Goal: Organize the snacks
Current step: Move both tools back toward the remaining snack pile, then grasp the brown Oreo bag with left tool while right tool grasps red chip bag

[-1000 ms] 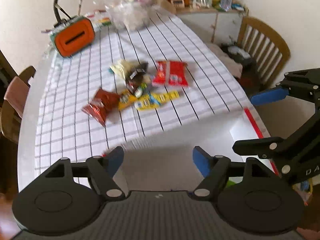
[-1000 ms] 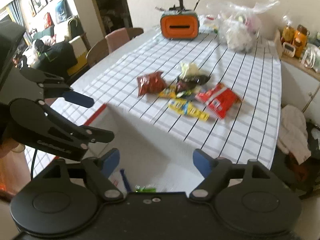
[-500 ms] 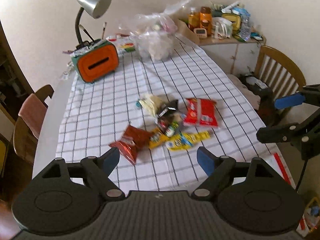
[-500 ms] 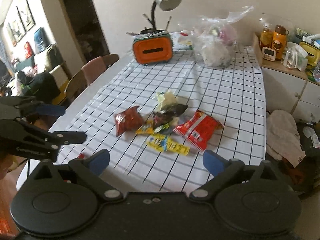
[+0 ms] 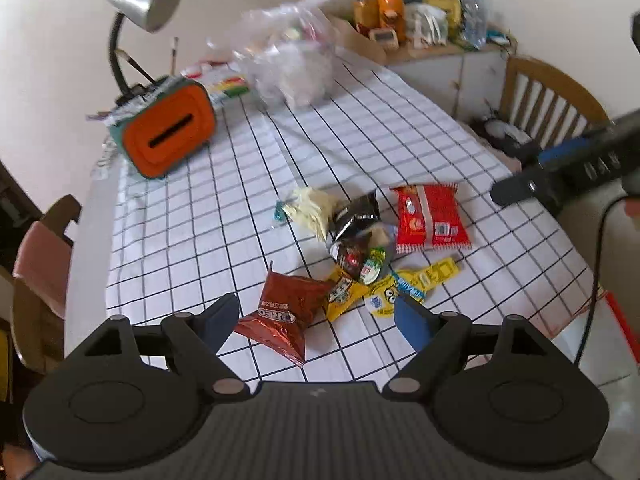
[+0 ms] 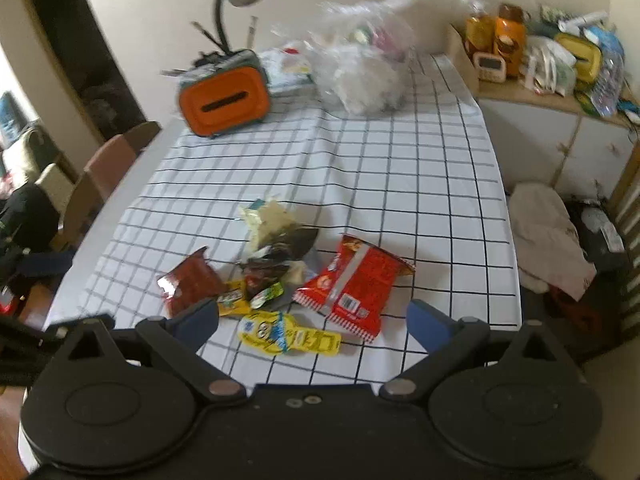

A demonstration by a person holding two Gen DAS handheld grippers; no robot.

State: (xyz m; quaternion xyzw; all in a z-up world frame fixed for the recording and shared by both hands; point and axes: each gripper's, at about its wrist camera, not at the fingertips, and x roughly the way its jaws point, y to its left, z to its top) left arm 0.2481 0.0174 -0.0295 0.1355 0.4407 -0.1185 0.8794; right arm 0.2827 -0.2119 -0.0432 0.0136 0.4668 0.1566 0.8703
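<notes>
Left fingers (image 5: pixel 316 320) are spread wide with nothing gripped, hovering over the near edge of the snack pile, and the brown Oreo pack (image 5: pixel 286 316) shows right in the gap. Right fingers (image 6: pixel 312 322) are wide apart too and empty, with the yellow Minions pouch (image 6: pixel 288 334) between the blue tips. The snacks all sit in one heap mid-tabletop (image 5: pixel 192 216) on the checked cloth: Oreo pack on the left, then a pale crumpled wrapper (image 5: pixel 310 210), a dark shiny packet (image 5: pixel 358 216), and the red packet (image 5: pixel 430 218) at the right. The orange tissue box (image 5: pixel 168 136) and lamp (image 5: pixel 144 4) sit well behind.
</notes>
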